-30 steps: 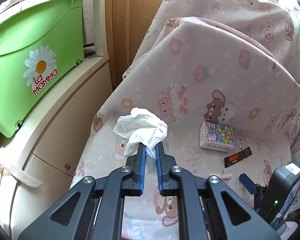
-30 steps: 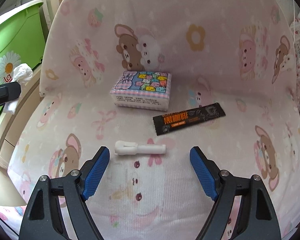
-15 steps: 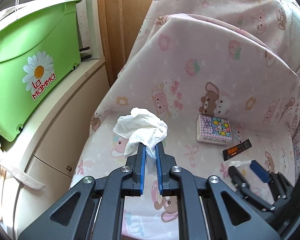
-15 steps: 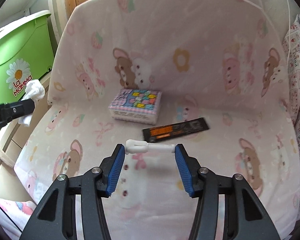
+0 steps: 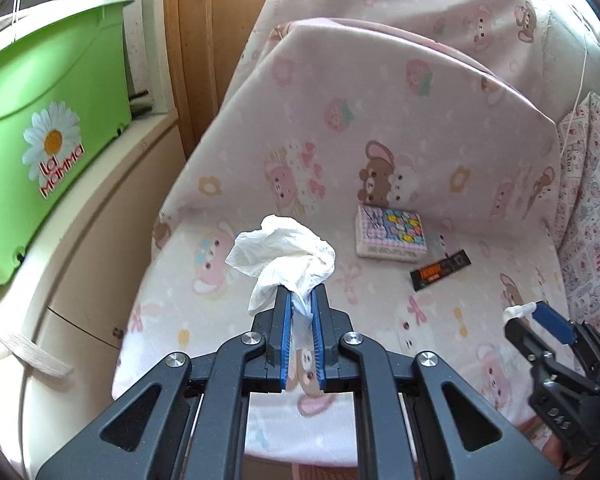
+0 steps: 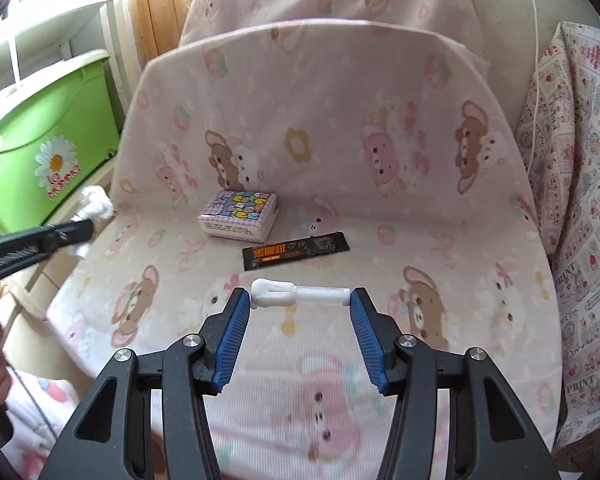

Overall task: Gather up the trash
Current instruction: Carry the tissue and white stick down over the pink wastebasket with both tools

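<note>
My left gripper point(image 5: 300, 300) is shut on a crumpled white tissue point(image 5: 284, 252) and holds it above the left part of the pink cushion seat point(image 5: 372, 300). My right gripper point(image 6: 300, 300) is shut endwise on a white plastic tube point(image 6: 300, 295), held lengthwise between the blue pads above the seat. It also shows in the left wrist view point(image 5: 540, 316). A black and orange sachet point(image 6: 296, 251) lies flat on the seat. The tissue and the left gripper show at the left of the right wrist view point(image 6: 94, 210).
A small patterned tissue pack point(image 6: 238, 220) lies on the seat by the backrest point(image 6: 320, 120). A green plastic tub point(image 5: 48, 120) stands on a cream cabinet point(image 5: 92, 240) to the left. A printed pillow point(image 6: 572, 200) lies at the right.
My right gripper closed on the white tube and lifted it off the seat. Both grippers have drawn back and up from the seat. The left still holds the tissue.
</note>
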